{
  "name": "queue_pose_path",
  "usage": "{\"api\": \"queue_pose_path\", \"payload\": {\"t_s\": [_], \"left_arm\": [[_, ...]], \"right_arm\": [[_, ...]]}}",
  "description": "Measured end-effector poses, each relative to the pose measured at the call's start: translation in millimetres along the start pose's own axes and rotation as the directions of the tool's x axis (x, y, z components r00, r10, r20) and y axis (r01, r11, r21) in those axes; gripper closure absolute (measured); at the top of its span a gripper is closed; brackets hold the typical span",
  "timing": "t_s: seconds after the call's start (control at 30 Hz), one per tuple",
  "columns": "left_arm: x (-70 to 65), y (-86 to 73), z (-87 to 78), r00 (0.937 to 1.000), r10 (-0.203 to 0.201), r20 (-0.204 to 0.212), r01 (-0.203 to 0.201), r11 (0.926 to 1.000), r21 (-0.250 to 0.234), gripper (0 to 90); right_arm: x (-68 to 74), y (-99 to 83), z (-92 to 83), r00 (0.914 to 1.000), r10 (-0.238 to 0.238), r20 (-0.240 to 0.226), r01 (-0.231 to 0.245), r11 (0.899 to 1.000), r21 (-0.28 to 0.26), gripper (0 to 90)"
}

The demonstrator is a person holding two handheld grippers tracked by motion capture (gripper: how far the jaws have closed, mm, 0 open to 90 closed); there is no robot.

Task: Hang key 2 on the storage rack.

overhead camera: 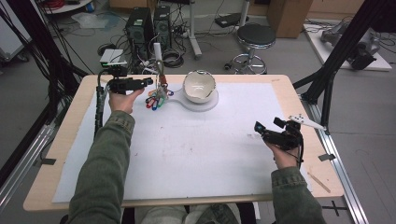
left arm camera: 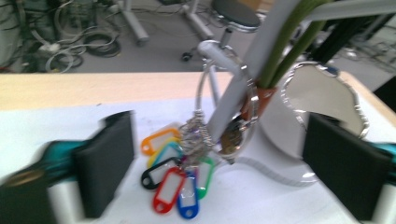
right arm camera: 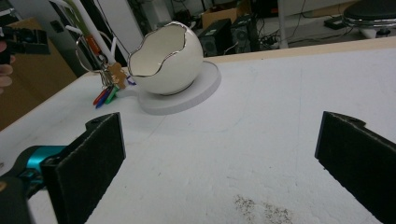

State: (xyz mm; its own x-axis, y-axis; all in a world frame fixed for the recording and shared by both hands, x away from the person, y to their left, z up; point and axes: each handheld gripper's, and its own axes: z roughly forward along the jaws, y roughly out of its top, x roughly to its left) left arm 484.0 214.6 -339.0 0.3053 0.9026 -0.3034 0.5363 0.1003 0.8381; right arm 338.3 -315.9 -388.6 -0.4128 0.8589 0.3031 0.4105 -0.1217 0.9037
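The white surface [overhead camera: 187, 154] lies bare between the two forearms, giving wide passage. At its far edge the key bunch [overhead camera: 158, 99] hanging on the white stand [overhead camera: 159, 70] and the eggshell bowl [overhead camera: 199, 86] just beside it crowd the approach.

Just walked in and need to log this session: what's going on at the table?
A person holds a gripper in each hand. The left gripper is open at the far left of the table, beside a bunch of coloured key tags whose ring hangs on a white stand; nothing is between its jaws. The right gripper, also open and empty, waits over the white mat. An egg-shaped bowl sits nearby.
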Motion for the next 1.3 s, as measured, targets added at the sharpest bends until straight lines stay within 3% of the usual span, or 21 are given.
{"api": "queue_pose_path", "payload": {"t_s": [0.07, 0.23, 0.43, 0.67, 0.93, 1.3], "left_arm": [[1.9, -1.5, -3.2, 0.9996, -0.011, 0.025, 0.012, 0.9998, -0.013, 5.7], [0.1, -1.2, -13.3, 0.9992, -0.022, 0.034, 0.024, 0.9969, -0.074, 1.6], [-6.1, -3.6, -20.9, 0.9985, 0.014, 0.053, -0.012, 0.9985, -0.053, 1.6], [-11.3, -13.7, -29.6, 0.9969, 0.068, 0.04, -0.067, 0.9973, -0.031, 1.6], [-7.9, -28.7, -49.8, 0.9982, 0.032, 0.051, -0.029, 0.9976, -0.062, 1.7], [4.4, -47.6, -88.2, 0.9997, -0.008, 0.024, 0.011, 0.9931, -0.117, 1.7]], "right_arm": [[0.1, 0.0, 0.4, 1.0, 0.003, 0.002, -0.003, 1.0, 0.002, 0.6], [-0.1, -0.2, 1.2, 1.0, 0.003, 0.002, -0.003, 1.0, 0.005, 0.7], [-0.1, -0.1, 0.6, 0.9999, 0.01, 0.007, -0.01, 1.0, 0.006, 0.6], [-1.0, -0.4, -0.1, 0.9999, 0.004, 0.015, -0.004, 1.0, 0.001, 0.6], [0.5, -1.1, 0.0, 0.9998, -0.005, 0.021, 0.005, 1.0, 0.005, 0.6], [0.9, -1.3, 0.5, 0.9994, -0.011, 0.032, 0.011, 1.0, 0.0, 0.6]]}}
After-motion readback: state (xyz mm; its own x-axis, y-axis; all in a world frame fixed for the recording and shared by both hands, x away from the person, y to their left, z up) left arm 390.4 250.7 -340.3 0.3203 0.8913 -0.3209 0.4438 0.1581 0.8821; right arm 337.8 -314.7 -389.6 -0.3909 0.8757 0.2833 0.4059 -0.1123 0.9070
